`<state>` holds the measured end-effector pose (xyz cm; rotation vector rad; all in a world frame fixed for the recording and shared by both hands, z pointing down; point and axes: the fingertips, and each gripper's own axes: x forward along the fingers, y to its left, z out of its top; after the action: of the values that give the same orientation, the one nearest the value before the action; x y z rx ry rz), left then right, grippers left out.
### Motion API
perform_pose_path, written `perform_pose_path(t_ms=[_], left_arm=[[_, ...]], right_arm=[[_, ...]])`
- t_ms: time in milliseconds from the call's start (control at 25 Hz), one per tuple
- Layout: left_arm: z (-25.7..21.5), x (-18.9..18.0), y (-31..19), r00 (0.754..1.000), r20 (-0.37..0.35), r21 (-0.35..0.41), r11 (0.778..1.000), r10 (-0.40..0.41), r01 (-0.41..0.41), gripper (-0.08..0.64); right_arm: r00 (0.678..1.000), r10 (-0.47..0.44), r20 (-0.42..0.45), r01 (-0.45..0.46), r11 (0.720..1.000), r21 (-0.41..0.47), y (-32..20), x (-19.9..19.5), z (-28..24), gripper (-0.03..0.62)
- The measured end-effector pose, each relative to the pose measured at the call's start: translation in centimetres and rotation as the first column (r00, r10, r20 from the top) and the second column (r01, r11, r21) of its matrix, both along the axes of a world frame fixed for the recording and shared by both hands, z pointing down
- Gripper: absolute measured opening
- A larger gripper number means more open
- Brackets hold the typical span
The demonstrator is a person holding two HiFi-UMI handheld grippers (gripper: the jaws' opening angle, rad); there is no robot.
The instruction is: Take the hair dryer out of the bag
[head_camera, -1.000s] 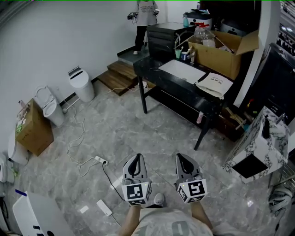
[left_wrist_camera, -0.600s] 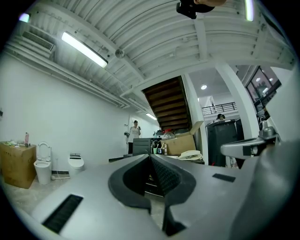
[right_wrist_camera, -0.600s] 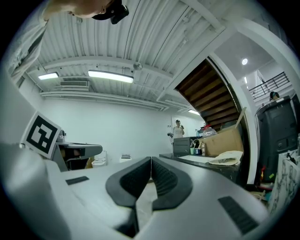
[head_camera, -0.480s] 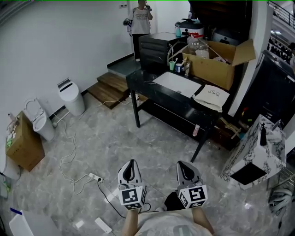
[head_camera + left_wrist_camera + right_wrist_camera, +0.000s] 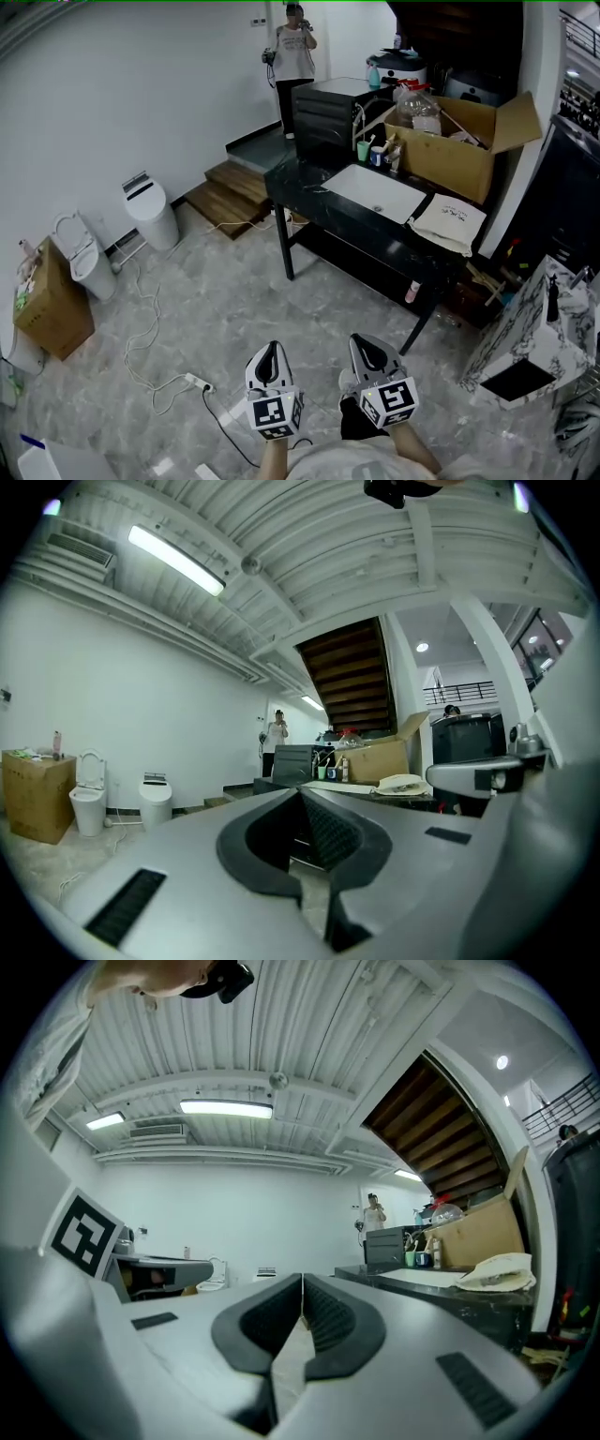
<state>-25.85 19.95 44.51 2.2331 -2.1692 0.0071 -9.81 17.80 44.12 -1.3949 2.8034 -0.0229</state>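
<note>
**Approach to the desk, both grippers empty**

The step in hand, as I judge it, is the approach: the bag (image 5: 448, 223) is well apart from both grippers. It is a pale cloth bag and it lies flat on the right end of the desk (image 5: 302, 176), near the front edge and just beside the cardboard box (image 5: 459, 141). The hair dryer is not visible in any view; I suppose it is inside the bag.

To do this step well, the person should arrive in front of the right end of the desk, not in front of its middle, so that both grippers can reach the bag. Before reaching, the jaws must be opened. One gripper could then hold the mouth of the bag while the other goes in. Where the mouth is cannot be told from here.

The left gripper (image 5: 271, 349) and the right gripper (image 5: 362, 344) are held side by side, low in front of the body, and point level toward the desk. The jaws of each are pressed together with nothing between them.
</note>
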Motion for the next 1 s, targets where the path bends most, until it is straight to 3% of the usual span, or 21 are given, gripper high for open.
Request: perform_pose_path(t_ms=[280,400,680,840,1000], left_arm=[[-1.0,-0.2,-8.2,0.999,-0.001,0.017,0.999,-0.033,0.033,0.028],[-1.4,0.2,-12.6,1.000,-0.002,0.002,1.000,-0.011,0.011,0.028],[-4.4,1.9,-24.3,1.000,-0.006,0.066,0.998,0.015,-0.014,0.028],[-5.0,3.3,-31.3,0.999,0.015,0.085,0.996,0.032,-0.033,0.028],[-5.0,4.2,-35.8,0.999,0.012,0.082,0.996,0.030,-0.031,0.028]], right_arm=[[0.999,-0.047,-0.008,0.047,0.999,-0.021,-8.4,-0.6,0.2,0.031],[0.999,-0.037,0.008,0.037,0.998,-0.049,-12.7,0.0,0.0,0.032],[0.999,0.014,0.034,-0.014,1.000,0.011,-24.8,3.0,-2.8,0.032],[0.997,0.029,0.067,-0.027,0.999,-0.028,-31.1,4.8,-2.1,0.032],[0.998,0.033,0.045,-0.031,0.998,-0.048,-35.2,5.5,-1.0,0.032]])
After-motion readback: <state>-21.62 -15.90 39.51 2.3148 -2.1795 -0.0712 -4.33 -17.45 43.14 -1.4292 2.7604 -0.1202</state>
